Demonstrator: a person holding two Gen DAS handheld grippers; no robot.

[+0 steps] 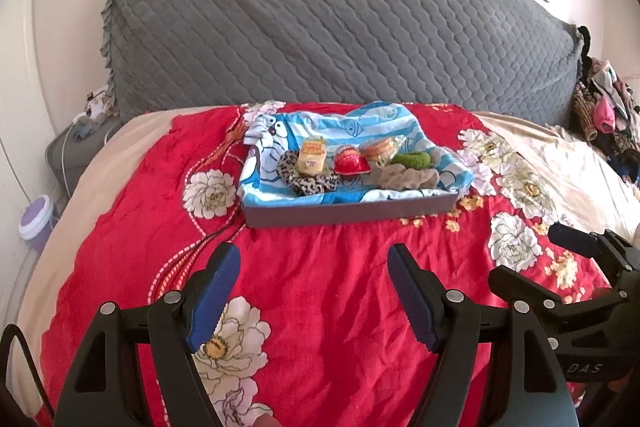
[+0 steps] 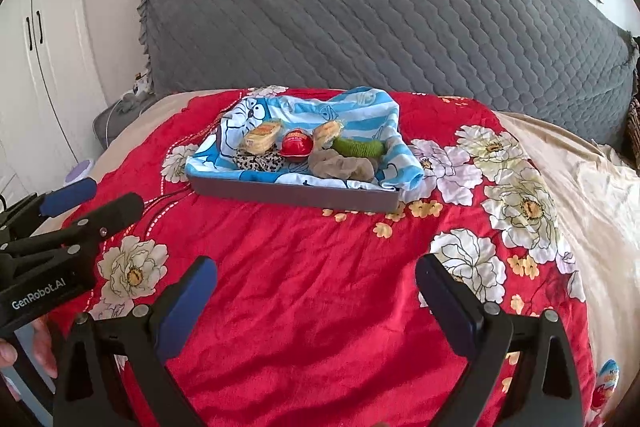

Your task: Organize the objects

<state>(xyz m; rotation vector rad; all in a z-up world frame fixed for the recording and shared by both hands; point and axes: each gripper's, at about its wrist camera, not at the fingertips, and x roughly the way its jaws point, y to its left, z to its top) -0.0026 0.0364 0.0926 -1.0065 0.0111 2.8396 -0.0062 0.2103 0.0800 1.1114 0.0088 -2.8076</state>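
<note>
A grey tray (image 1: 348,213) lined with a blue striped cartoon cloth (image 1: 360,125) lies on the red flowered bedspread. It holds a leopard scrunchie (image 1: 310,183), a yellow snack packet (image 1: 313,157), a red round pack (image 1: 351,163), a second snack packet (image 1: 378,149), a green scrunchie (image 1: 412,159) and a beige scrunchie (image 1: 408,177). My left gripper (image 1: 313,255) hovers open over the bedspread, short of the tray, with nothing between its fingers. My right gripper (image 2: 316,267) is also open and empty, well short of the tray (image 2: 296,195). The two grippers sit side by side.
A grey quilted headboard (image 1: 340,27) rises behind the bed. A heap of clothes (image 1: 604,107) lies at the right, and a purple-lidded tub (image 1: 38,223) stands on the floor at the left. White wardrobe doors (image 2: 40,67) stand at the left. An egg-shaped packet (image 2: 608,383) lies near the bed's right edge.
</note>
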